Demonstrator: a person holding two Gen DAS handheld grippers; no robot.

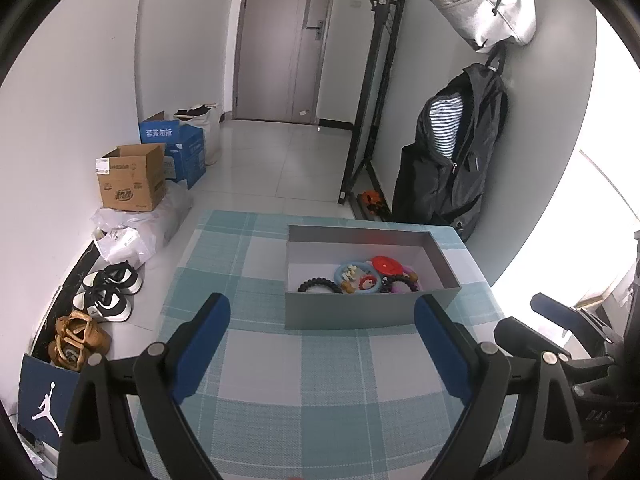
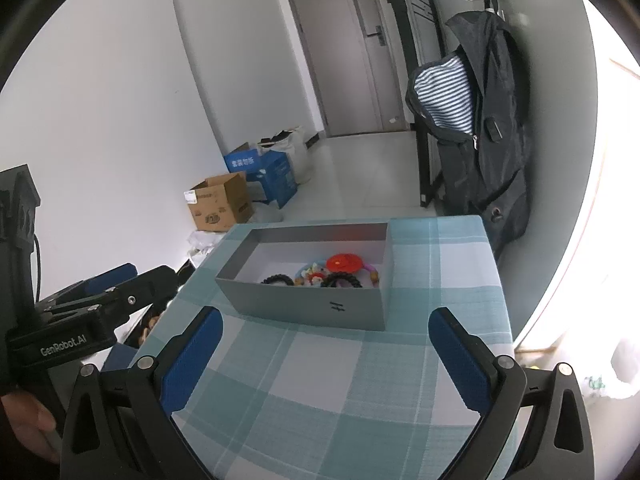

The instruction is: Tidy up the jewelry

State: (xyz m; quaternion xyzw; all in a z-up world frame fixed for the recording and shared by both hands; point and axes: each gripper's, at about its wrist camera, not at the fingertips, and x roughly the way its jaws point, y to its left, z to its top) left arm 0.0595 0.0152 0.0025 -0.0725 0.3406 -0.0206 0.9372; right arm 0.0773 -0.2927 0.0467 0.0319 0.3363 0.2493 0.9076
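Observation:
A grey open box (image 1: 344, 312) (image 2: 312, 306) stands on the far part of a table with a teal checked cloth (image 1: 312, 376) (image 2: 344, 376). Inside lie several pieces: a black bead bracelet (image 1: 318, 285) (image 2: 277, 279), a light blue ring with charms (image 1: 350, 274), a red disc (image 1: 385, 266) (image 2: 343, 261) and another black bracelet (image 2: 342, 281). My left gripper (image 1: 322, 322) is open and empty, just short of the box's near wall. My right gripper (image 2: 326, 334) is open and empty, also near the box front. The left gripper also shows in the right wrist view (image 2: 120, 280), off the table's left edge.
Cardboard box (image 1: 134, 178), blue box (image 1: 178, 148), plastic bags and shoes (image 1: 108, 296) lie on the floor left of the table. A black jacket (image 1: 452, 152) (image 2: 480, 128) hangs by the wall behind the table. A closed door (image 1: 286, 40) is at the back.

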